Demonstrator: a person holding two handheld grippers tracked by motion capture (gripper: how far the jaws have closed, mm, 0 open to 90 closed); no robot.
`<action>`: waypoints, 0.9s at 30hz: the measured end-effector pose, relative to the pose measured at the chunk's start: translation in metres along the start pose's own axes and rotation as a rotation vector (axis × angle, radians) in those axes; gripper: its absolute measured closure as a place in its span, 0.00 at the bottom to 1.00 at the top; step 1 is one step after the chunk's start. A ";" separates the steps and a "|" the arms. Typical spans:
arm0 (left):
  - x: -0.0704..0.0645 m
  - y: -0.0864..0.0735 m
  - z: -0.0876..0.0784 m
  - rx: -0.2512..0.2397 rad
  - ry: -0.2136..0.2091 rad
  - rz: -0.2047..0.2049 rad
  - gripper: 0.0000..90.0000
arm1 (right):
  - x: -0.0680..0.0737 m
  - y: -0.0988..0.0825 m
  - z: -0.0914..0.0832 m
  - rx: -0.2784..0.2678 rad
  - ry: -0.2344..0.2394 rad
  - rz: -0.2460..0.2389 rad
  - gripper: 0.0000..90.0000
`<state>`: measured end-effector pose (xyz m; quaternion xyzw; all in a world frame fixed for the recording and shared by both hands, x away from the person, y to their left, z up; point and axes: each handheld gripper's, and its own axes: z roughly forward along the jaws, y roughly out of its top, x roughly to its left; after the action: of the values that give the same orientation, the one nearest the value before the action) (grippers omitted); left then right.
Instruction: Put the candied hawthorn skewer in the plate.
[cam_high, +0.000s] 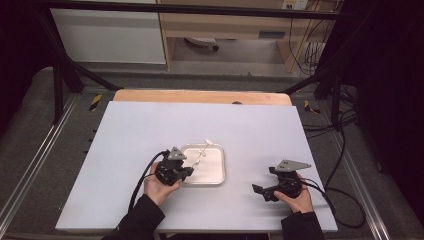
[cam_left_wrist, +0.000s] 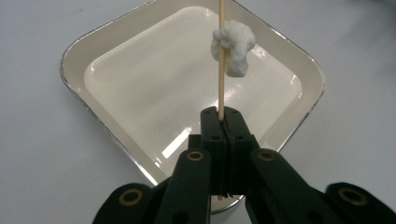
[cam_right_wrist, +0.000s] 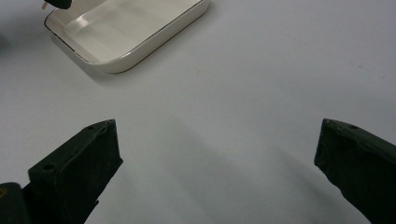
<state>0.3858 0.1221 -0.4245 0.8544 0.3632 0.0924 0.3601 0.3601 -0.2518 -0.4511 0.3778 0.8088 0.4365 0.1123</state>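
At centre frame of the high view, a shallow cream tray (cam_high: 212, 172) with a metal rim sits on the pale table (cam_high: 125, 150). Left gripper (cam_high: 186, 171) is at the tray's left edge, held in the person's left hand (cam_high: 159, 189), cable trailing down-left.

Left gripper view: jaws pressed together, clamped on a thin wooden skewer (cam_left_wrist: 221, 70). Skewer rises straight up the frame from the jaw tips and runs out the top edge. A white fluffy lump (cam_left_wrist: 233, 46) is stuck on the skewer, upper centre of frame, above the tray's (cam_left_wrist: 74, 70) pale floor. Whether the lump touches the tray floor or hangs over it is hard to judge from this angle. In the high view the skewer (cam_high: 200, 155) slants up-right across the tray's upper left part, with pale bits along it; too small to make out further.

Lower right of the high view: right gripper (cam_high: 263, 185) in the person's right hand (cam_high: 297, 197), well apart from the tray, low over bare table. Right gripper view: jaws stand wide apart at the bottom corners, bare table (cam_right_wrist: 261, 93) between them, tray (cam_right_wrist: 116, 60) in the upper left of frame.
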 end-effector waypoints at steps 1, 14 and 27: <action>0.000 0.000 0.001 0.009 0.002 0.000 0.99 | 0.000 0.000 0.000 0.000 0.001 0.004 0.01; 0.000 -0.001 0.013 0.084 0.039 -0.004 0.98 | 0.001 -0.001 0.001 0.007 0.006 0.004 0.01; -0.002 -0.002 0.013 0.085 0.050 0.011 0.89 | 0.001 -0.001 0.002 0.005 0.018 0.005 0.01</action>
<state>0.3894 0.1144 -0.4351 0.8683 0.3710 0.1002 0.3137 0.3598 -0.2498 -0.4528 0.3764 0.8099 0.4379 0.1029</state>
